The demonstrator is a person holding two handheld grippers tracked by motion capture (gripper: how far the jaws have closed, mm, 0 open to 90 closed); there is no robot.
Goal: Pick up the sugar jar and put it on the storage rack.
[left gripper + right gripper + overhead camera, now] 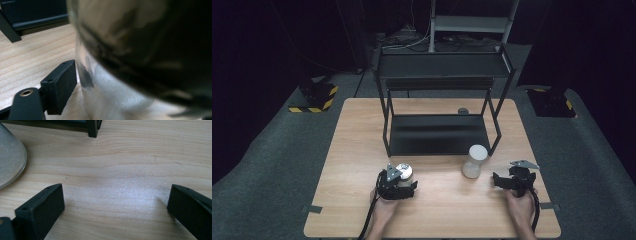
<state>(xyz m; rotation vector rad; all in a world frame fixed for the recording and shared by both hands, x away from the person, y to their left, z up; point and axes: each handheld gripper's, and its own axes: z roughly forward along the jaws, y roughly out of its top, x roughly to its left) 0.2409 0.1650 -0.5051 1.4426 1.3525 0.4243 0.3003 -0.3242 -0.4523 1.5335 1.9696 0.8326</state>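
the left hand-held gripper (401,179) sat around a shiny metal cup (404,172) standing on the tabletop (437,210) near its front left. in the left gripper view one pad (61,85) stood just beside the cup's wall (112,95); whether it pressed was unclear. the grasp looked barely begun, with lifting and placing left. the right hand-held gripper (507,181) rested wide and empty beside a white cylindrical container (474,161), in front of the black metal shelf (439,135).
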